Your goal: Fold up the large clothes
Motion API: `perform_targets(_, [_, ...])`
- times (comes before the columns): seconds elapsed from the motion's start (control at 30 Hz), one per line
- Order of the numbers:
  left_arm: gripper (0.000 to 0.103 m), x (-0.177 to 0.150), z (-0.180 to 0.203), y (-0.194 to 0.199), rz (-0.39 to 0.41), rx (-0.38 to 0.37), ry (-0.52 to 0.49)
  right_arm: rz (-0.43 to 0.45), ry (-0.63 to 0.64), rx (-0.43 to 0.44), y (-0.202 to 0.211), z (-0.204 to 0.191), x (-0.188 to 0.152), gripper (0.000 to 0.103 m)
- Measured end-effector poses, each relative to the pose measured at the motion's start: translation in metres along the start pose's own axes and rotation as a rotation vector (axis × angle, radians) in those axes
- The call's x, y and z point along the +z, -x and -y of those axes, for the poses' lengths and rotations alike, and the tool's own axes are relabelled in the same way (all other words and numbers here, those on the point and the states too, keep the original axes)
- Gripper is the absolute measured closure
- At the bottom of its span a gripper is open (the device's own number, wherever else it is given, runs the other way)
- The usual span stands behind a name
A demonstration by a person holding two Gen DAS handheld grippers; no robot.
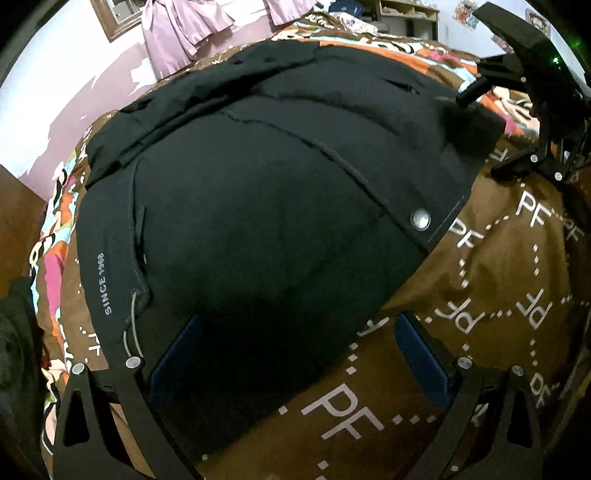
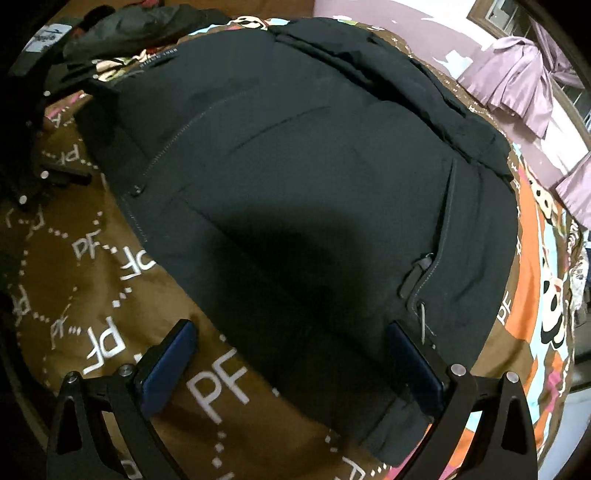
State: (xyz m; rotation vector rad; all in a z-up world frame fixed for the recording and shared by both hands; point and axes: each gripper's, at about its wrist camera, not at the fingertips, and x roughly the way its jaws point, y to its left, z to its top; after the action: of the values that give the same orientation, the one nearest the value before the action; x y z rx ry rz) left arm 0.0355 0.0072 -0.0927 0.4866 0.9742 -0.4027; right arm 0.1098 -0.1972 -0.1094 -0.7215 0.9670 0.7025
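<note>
A large black padded jacket (image 1: 266, 206) lies spread on a brown bedspread (image 1: 491, 280) printed with white "PF" letters. It shows a zipper, a silver snap button (image 1: 420, 219) and "SINCE 1988" on its hem side. My left gripper (image 1: 299, 354) is open, its blue-padded fingers (image 1: 177, 354) astride the jacket's bottom hem. My right gripper (image 2: 291, 362) is open over the other end of the hem of the jacket (image 2: 314, 177). The right gripper also shows in the left wrist view (image 1: 532, 85), at the jacket's far corner.
Purple curtains (image 1: 177, 29) hang by a window on the purple wall behind the bed. A colourful cartoon blanket (image 2: 546, 280) borders the brown spread. A dark pile of clothes (image 2: 140, 26) lies beyond the jacket. A wooden shelf (image 1: 406, 11) stands far back.
</note>
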Motion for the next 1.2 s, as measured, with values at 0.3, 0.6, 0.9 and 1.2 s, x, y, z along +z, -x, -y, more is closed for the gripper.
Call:
perform_targets(0.3, [0.002, -0.004, -0.003, -0.012, -0.024, 0.037, -0.008, 0.052, -0.076, -0.118, -0.013, 0.01, 0.012, 0.0])
perform_targets(0.6, [0.002, -0.004, -0.002, -0.007, 0.001, 0.059, -0.001, 0.156, -0.249, -0.026, 0.026, 0.052, 0.044, 0.0])
perform_targets(0.9, [0.002, -0.004, -0.007, -0.007, 0.022, 0.178, -0.015, 0.164, -0.375, 0.074, 0.035, 0.064, 0.054, 0.0])
perform_targets(1.2, [0.012, -0.003, -0.015, -0.002, 0.062, 0.284, -0.027, 0.191, -0.432, 0.115, 0.048, 0.078, 0.067, 0.0])
